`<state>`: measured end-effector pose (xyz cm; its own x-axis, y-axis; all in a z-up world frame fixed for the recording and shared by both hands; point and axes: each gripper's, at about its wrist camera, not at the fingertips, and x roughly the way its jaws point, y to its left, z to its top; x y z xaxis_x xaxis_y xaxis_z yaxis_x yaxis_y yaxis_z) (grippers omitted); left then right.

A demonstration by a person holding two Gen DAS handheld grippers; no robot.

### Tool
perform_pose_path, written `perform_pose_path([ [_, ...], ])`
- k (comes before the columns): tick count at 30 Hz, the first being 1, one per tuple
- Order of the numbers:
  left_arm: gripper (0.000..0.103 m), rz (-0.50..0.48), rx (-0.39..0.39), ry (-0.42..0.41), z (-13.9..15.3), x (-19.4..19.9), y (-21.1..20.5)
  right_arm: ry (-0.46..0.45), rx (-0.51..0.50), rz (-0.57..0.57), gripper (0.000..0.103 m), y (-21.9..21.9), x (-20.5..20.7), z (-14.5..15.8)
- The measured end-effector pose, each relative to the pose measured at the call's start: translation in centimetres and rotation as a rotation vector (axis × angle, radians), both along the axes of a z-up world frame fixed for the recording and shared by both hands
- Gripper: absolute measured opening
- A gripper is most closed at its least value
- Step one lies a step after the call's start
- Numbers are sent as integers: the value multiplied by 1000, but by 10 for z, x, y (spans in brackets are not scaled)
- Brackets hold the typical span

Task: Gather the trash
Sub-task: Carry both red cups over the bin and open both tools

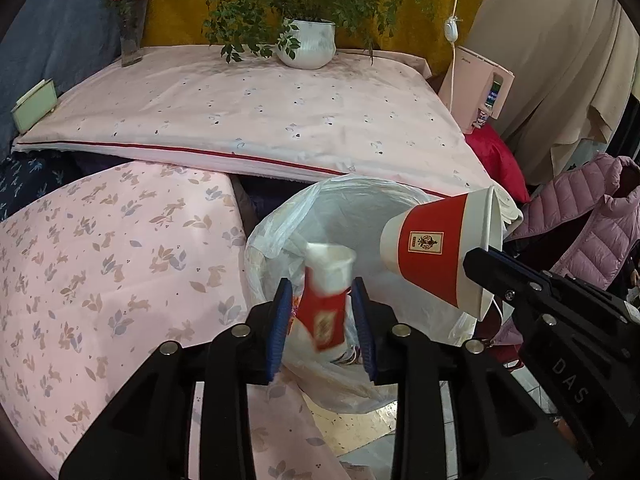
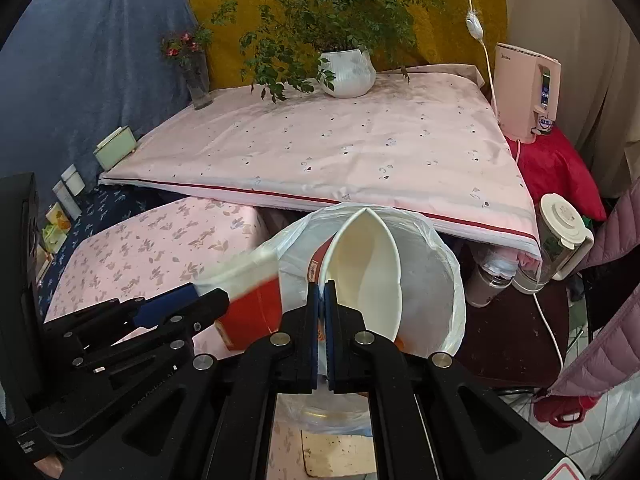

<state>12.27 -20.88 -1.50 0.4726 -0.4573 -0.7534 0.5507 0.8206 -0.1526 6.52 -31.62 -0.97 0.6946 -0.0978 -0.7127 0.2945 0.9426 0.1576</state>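
Note:
A bin lined with a white plastic bag [image 1: 352, 216] stands below the table edge; it also shows in the right wrist view [image 2: 448, 272]. My left gripper [image 1: 322, 316] is open over the bin. A red and white paper cup [image 1: 326, 300], blurred, sits between its blue pads without touching them, over the bag mouth; in the right wrist view it shows as a blur [image 2: 248, 304]. My right gripper [image 2: 322, 320] is shut on the rim of a second red and white paper cup [image 2: 368, 268], squashed and held over the bin; this cup shows in the left wrist view [image 1: 440, 248].
A table with a pink cloth [image 2: 320, 148] holds a potted plant [image 2: 346, 72], a vase of flowers [image 2: 196, 80] and a green box [image 2: 114, 148]. A pink floral seat [image 1: 100, 272] lies left. A water dispenser [image 2: 524, 92], blender [image 2: 560, 240] and pink jacket [image 1: 592, 216] are right.

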Motion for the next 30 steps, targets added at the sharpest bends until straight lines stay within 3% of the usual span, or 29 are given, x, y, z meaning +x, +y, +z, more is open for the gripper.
perform_pose_path([
  [1, 44, 7, 4, 2, -1, 0, -1, 3, 0, -3, 4, -2, 1, -1],
  [3, 51, 26, 2, 3, -2, 1, -1, 8, 0, -6, 4, -5, 3, -3],
  [15, 52, 86, 11, 9, -7, 9, 19, 28, -1, 20, 4, 0, 17, -11],
  [30, 63, 173, 4, 7, -5, 13, 53, 33, -34, 61, 6, 24, 31, -5],
])
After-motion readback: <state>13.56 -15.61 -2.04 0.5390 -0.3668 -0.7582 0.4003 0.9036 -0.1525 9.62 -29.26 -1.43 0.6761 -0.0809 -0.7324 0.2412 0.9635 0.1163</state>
